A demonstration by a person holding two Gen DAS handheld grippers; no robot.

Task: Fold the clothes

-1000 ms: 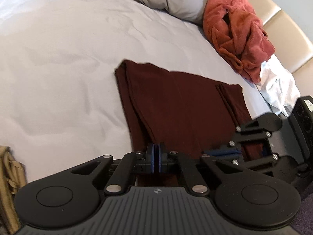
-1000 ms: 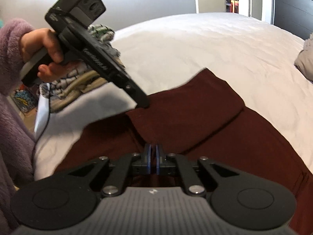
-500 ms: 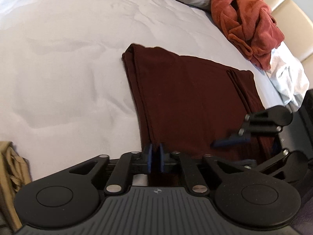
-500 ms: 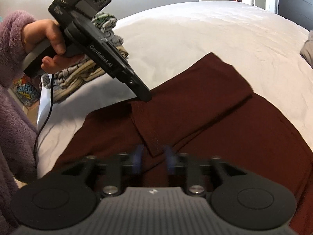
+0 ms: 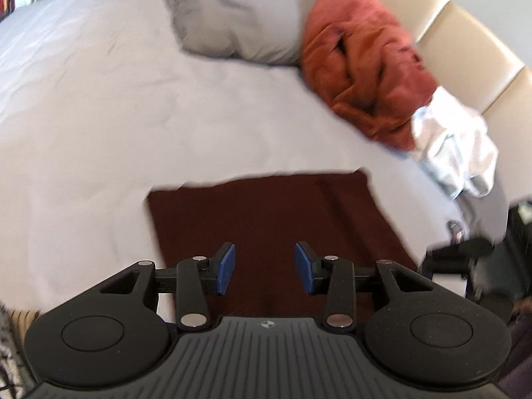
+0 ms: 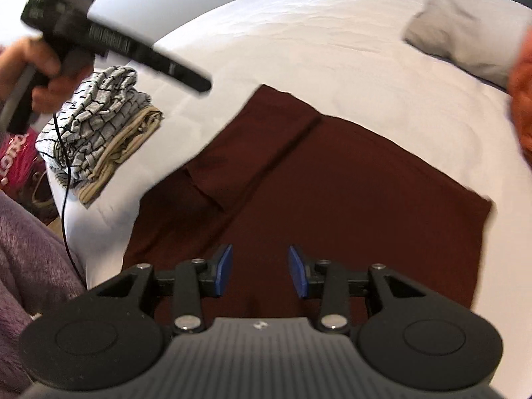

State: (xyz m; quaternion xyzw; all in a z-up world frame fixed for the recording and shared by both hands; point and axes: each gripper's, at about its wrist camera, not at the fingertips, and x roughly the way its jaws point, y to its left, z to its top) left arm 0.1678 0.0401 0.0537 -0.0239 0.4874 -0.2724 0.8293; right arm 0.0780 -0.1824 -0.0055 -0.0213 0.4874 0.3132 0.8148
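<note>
A dark maroon garment (image 5: 266, 219) (image 6: 349, 193) lies flat on the white bed (image 5: 99, 116), with one part folded over along its left side in the right wrist view. My left gripper (image 5: 265, 267) hovers above its near edge; its jaws are opening and nothing is between the blue pads (image 5: 226, 266). In the right wrist view the left gripper (image 6: 202, 84) is raised off the cloth, held by a hand (image 6: 40, 66). My right gripper (image 6: 260, 271) stands open over the garment's near part, holding nothing.
A folded pile of striped and tan clothes (image 6: 99, 133) sits at the bed's left corner. A grey pillow (image 5: 239, 23), an orange robe (image 5: 365, 66) and crumpled white cloth (image 5: 455, 153) lie by the cream headboard (image 5: 465, 40). A purple sleeve (image 6: 30, 249) is at lower left.
Both grippers went from shut on the maroon cloth to open and let it go. Both lifted up and back from the garment, which now lies flat.
</note>
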